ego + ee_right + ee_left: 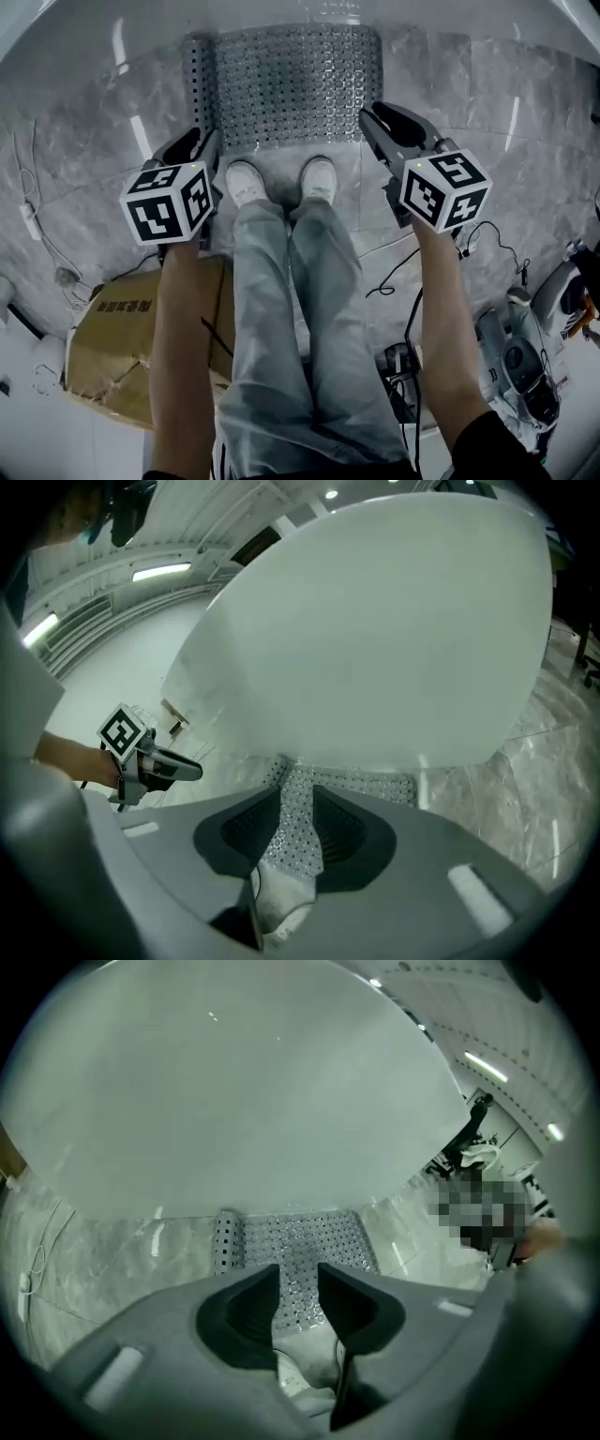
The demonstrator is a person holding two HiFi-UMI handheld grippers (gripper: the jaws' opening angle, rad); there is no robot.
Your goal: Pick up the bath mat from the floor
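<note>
Marble floor (84,187), bath mat (291,84) against tub (234,1082), left claw (208,139), right claw (368,120) above near corners, narrowly apart, empty

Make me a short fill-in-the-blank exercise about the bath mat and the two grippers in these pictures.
1. The bath mat lies on the floor just ahead of the person's white ____.
2. The left gripper and the right gripper hold nothing; their jaws are ____, not shut.
3. In the head view, the mat's ____ edge is curled over.
Missing words: shoes; open; left.
</note>
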